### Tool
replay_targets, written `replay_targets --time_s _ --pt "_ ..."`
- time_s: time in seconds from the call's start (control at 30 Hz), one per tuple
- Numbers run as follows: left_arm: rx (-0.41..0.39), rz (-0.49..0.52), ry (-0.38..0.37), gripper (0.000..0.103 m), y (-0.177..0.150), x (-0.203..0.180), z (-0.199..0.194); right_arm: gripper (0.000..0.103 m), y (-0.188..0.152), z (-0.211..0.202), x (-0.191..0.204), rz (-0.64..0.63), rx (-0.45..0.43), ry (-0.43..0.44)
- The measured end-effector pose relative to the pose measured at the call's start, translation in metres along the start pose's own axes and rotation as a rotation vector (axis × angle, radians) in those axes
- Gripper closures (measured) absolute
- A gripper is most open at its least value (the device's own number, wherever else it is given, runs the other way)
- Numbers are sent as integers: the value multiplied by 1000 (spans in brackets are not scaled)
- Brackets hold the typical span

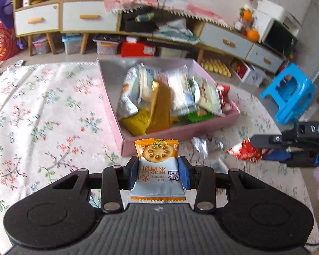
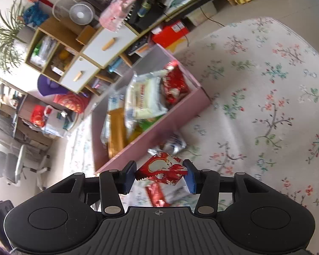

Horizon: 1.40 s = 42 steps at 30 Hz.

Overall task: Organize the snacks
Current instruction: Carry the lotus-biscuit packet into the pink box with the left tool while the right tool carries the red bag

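My left gripper (image 1: pixel 158 171) is shut on an orange and pale blue biscuit packet (image 1: pixel 157 165), held above the floral cloth just in front of the pink box (image 1: pixel 180 132). That box (image 2: pixel 159 127) holds several snack packets. My right gripper (image 2: pixel 160 175) is shut on a red and white snack packet (image 2: pixel 162 169); in the left wrist view it (image 1: pixel 259 146) comes in from the right with the red packet (image 1: pixel 244 150) in its fingers. A silver packet (image 1: pixel 204 145) lies on the cloth beside the box's near corner, also visible as the silver packet (image 2: pixel 173 143) in the right wrist view.
The floral tablecloth (image 1: pixel 42 116) covers the table around the box. Another red and white packet (image 2: pixel 159 193) lies under my right gripper. Beyond the table stand a blue plastic stool (image 1: pixel 291 93), low cabinets (image 1: pixel 85 19) and storage bins on the floor.
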<state>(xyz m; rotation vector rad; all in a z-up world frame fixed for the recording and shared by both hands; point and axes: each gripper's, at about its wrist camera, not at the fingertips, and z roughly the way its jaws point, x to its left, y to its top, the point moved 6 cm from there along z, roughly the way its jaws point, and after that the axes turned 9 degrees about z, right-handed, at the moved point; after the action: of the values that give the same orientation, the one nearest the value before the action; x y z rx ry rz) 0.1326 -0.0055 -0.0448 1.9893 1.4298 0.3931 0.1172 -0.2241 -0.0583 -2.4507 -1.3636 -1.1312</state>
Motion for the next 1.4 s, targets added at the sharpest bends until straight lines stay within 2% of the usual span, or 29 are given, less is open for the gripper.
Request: replay_targets --time_s 0.17,0.4,0.57,0.73,0.93,1.13,1.23,1.3,1.4 --pt "-64 -28 12 66 24 7 -1 56 12 0 17 -22 -22 14" --pt "-116 -20 64 66 49 22 19 56 49 11 36 -38 -109 30" --pt "-145 -9 109 66 65 31 39 56 82 31 45 -55 -187 22" --pt "-178 -9 139 66 77 38 56 56 112 55 43 -58 -226 8" --pt "-168 -15 195 66 83 46 70 56 132 76 42 -65 -254 -8" --pt "-169 8 220 65 82 48 74 56 142 87 45 -81 -273 -14" --pt "-172 13 228 63 82 48 74 56 145 89 49 -83 -272 -9" --pt "-170 14 226 53 83 49 75 54 146 90 53 -94 -268 -1" --pt "-166 18 228 49 83 49 77 52 147 91 58 -98 -262 10"
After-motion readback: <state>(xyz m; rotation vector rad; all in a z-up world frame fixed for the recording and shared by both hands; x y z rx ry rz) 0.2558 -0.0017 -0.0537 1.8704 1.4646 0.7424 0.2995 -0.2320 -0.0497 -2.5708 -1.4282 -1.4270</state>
